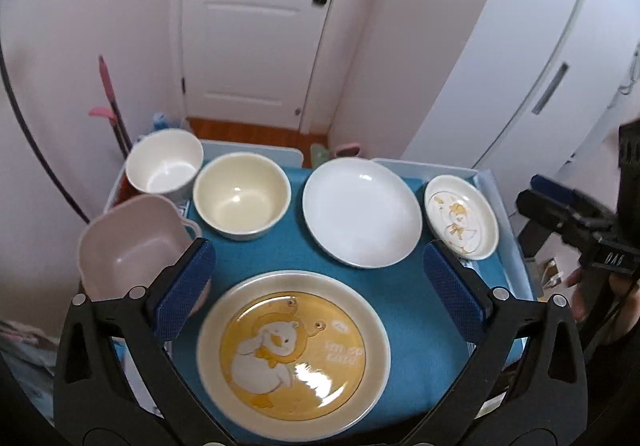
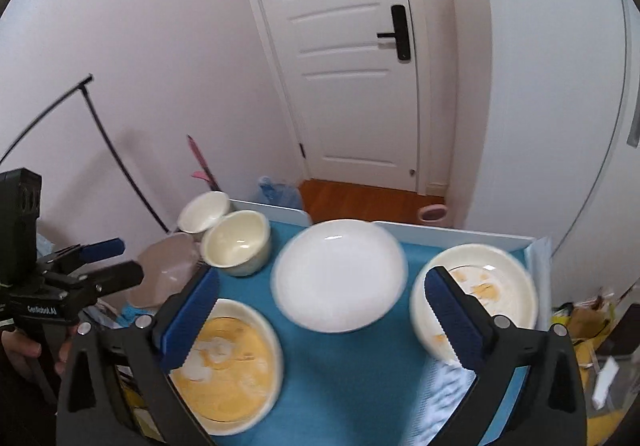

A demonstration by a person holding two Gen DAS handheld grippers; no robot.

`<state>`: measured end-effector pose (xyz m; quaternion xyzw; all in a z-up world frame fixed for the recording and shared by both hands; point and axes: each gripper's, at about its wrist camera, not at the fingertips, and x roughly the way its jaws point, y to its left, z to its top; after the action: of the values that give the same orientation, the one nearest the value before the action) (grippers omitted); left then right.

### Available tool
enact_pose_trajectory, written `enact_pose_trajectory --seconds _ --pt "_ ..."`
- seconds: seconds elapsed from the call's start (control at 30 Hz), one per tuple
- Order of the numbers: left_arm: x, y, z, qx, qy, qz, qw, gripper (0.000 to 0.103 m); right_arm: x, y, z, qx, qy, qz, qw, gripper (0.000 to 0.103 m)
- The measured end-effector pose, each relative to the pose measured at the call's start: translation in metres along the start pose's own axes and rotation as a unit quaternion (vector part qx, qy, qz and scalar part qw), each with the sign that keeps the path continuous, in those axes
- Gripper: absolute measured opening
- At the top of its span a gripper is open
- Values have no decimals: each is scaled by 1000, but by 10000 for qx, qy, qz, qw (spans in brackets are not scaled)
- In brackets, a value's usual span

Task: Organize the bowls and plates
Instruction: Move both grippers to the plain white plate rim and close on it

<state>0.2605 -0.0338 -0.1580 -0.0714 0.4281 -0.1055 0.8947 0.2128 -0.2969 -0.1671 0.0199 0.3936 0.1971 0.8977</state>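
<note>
Where motion blurs, duck plate (image 2: 224, 362) indistinct

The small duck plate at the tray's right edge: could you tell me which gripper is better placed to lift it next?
Right, probably. The right gripper is open with one finger already over the small duck plate; the left gripper hangs over the big duck plate.

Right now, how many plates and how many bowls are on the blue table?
Plates: 3 — big duck plate, plain white plate, small duck plate
Bowls: 3 — white bowl, cream bowl, pink bowl
Total: 6
</note>
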Motion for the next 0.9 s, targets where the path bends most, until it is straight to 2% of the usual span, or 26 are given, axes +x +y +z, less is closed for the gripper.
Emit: enact_pose_trajectory --seconds 0.1,0.3,0.4,0.57,0.6,0.63,0.73,0.83,0.9 --pt "19 -6 -1 -235 195 193 9993 103 14 -21 11 -207 121 30 9997 102" --pt "67 -12 -4 -996 512 498 9925 103 54 -57 31 -714 686 -153 9950 102" --pt "92 -17 -5 -1166 657 681 9887 103 92 -77 39 -786 1237 307 9887 102" --pt "140 -15 -8 -1370 1134 800 9808 101 151 -93 32 -1098 2048 586 9709 101" --pt "150 -15 -9 -1366 1244 807 9795 100 165 -94 29 -1146 2208 696 9661 98" --pt "156 -15 -10 -1349 1307 835 9787 95 173 -95 26 -1174 2307 783 9627 90" --pt "177 -13 -13 -1335 1551 813 9755 78 200 -96 18 -1270 2631 950 9516 73" --pt "189 -12 -18 -1262 1670 813 9745 70 217 -96 9 -1272 2868 1121 9429 58" --pt "196 -12 -19 -1232 1723 842 9737 64 226 -94 5 -1302 2954 1213 9386 53"
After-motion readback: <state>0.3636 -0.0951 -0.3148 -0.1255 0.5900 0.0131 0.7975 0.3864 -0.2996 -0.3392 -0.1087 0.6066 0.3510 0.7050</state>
